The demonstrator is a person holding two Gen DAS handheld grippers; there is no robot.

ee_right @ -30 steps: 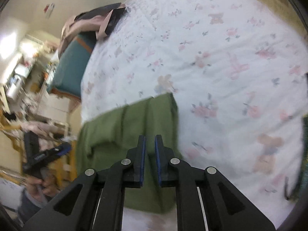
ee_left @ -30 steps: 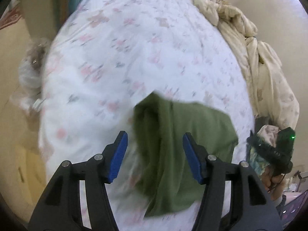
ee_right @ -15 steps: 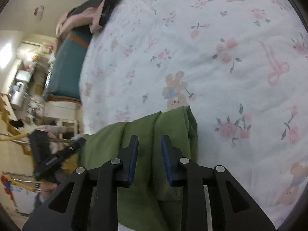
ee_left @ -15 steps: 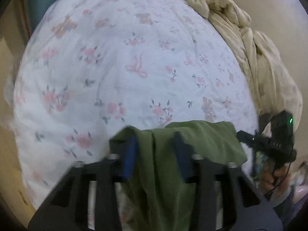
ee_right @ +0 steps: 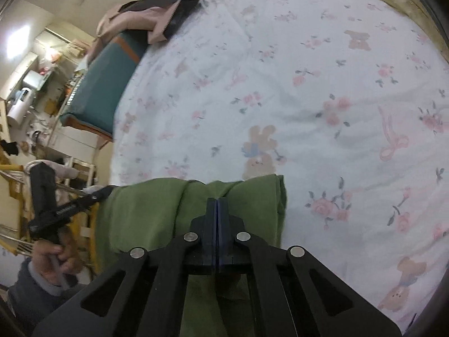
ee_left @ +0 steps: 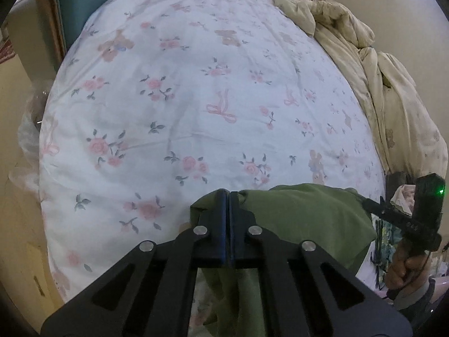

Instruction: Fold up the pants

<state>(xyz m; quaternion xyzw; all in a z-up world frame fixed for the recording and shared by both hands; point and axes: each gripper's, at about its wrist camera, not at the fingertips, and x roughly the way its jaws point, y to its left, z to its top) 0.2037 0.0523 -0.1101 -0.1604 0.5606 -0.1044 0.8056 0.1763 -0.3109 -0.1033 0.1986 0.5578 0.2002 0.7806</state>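
Both grippers clenched on the pants (ee_left: 303, 213): left gripper (ee_left: 227, 196), right gripper (ee_right: 217, 203). Pants bunched at the bed's (ee_left: 196, 98) near edge, partly folded; flat final fold pending.

A home bedroom: a bed (ee_left: 196, 90) spread with a floral, teddy-bear sheet, a rumpled cream quilt (ee_left: 393, 92) along its right edge, and cluttered household shelves (ee_right: 31, 84) past its left edge.

So the folded olive-green cotton pants (ee_left: 308, 219) sit at the near edge of the white floral-print bed (ee_left: 196, 98). A crumpled cream quilt (ee_left: 387, 90) is heaped along its right side, and a pink and dark pile of clothes (ee_right: 157, 16) lies at the far end.
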